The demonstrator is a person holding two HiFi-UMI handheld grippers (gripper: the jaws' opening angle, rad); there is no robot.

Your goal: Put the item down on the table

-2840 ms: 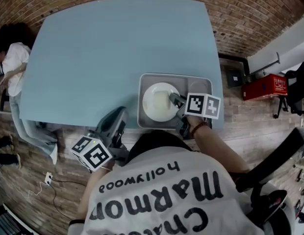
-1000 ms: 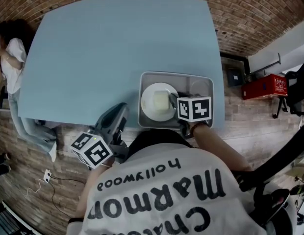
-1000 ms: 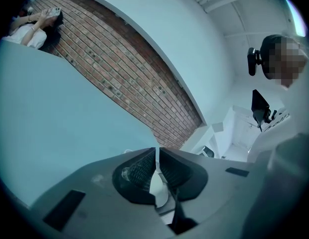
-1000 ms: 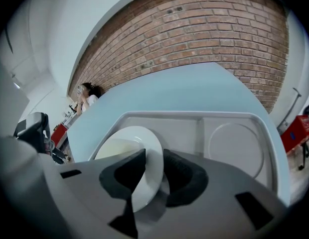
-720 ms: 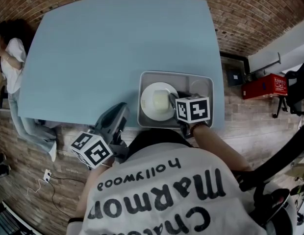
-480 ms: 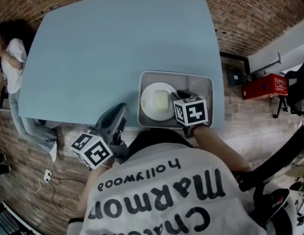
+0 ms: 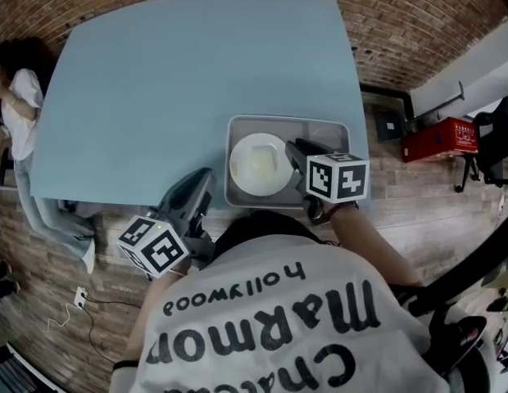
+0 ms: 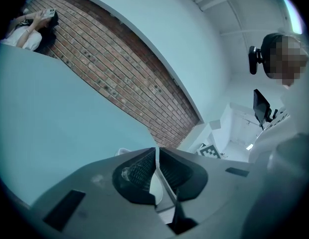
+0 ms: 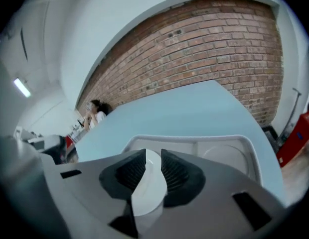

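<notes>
1. My right gripper [image 7: 295,149] is clenched on the plate [image 7: 256,165]. In the right gripper view, both jaws pinch its white rim [image 9: 147,185] edge-on.
2. The plate is over the left compartment of the tray [image 7: 324,124]. I cannot tell whether it rests there or is raised.
3. The tray lies on the table [image 7: 197,72], at its near edge, toward my right.
4. My left gripper [image 7: 201,180] hangs by the table's near edge, left of the tray and apart from it. Its jaws are pressed together with nothing between them.
5. A person [image 7: 18,105] is at the table's far left.
</notes>
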